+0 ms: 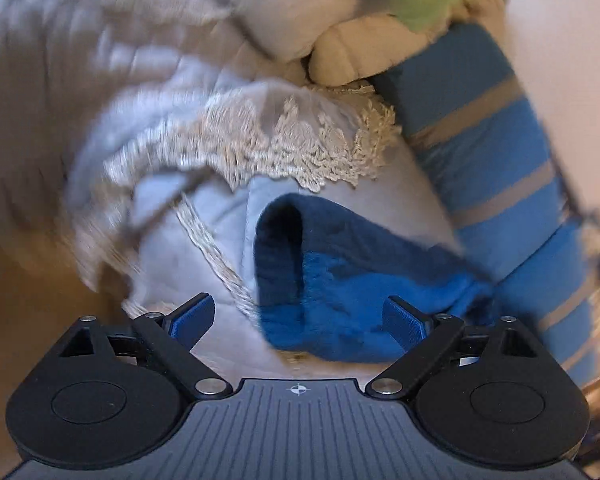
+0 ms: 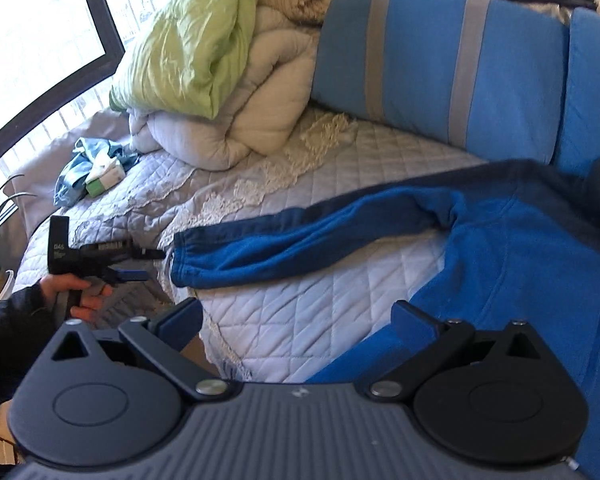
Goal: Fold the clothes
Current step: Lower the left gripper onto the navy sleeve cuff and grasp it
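On the quilted bed (image 2: 284, 320), the blue sweatshirt (image 2: 520, 264) lies spread, 1 sleeve (image 2: 300, 248) stretched out toward the lace-edged side. The left tool (image 1: 298, 320) hangs just short of the sleeve cuff (image 1: 284, 240), its jaws apart with nothing between them. The right tool (image 2: 296, 320) hovers near the sweatshirt's body, jaws also apart and empty. The likely slip: the left tool closes on the lace trim (image 1: 260, 148) along with the cuff, since both lie touching, and the quilt gets dragged into the fold.
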Demonstrator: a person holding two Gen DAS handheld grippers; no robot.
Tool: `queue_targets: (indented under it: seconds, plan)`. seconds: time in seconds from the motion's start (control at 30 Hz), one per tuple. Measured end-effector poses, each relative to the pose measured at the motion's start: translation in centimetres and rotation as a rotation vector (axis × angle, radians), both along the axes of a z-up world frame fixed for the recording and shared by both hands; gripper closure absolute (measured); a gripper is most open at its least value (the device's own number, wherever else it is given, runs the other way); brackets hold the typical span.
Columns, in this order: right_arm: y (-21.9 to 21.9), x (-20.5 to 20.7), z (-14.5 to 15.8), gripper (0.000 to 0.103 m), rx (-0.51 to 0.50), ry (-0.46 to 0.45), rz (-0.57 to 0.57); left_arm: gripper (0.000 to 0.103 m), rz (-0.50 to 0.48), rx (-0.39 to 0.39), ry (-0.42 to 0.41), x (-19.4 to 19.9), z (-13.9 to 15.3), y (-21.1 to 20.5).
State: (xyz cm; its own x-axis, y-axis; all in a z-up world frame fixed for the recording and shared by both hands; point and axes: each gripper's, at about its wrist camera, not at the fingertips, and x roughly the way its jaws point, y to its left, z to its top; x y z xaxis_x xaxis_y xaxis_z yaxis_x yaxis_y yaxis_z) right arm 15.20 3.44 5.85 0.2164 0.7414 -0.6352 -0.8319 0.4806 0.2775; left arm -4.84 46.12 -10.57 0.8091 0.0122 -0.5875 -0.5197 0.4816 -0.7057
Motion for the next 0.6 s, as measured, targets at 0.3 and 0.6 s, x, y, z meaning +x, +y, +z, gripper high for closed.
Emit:
queue_targets:
  seconds: [0.3, 0.6]
  plan:
    - [0.9, -0.2, -1.3, 0.0, 0.001, 0.038, 0.01, 0.023, 0.077, -0.26, -0.134, -0.2, -5.0, 1.0]
    - [2.0, -0.9, -2.3, 0.0, -0.018, 0.046, 0.029, 0.029, 0.147, -0.489, -0.217, -1.5, -6.8, 1.8]
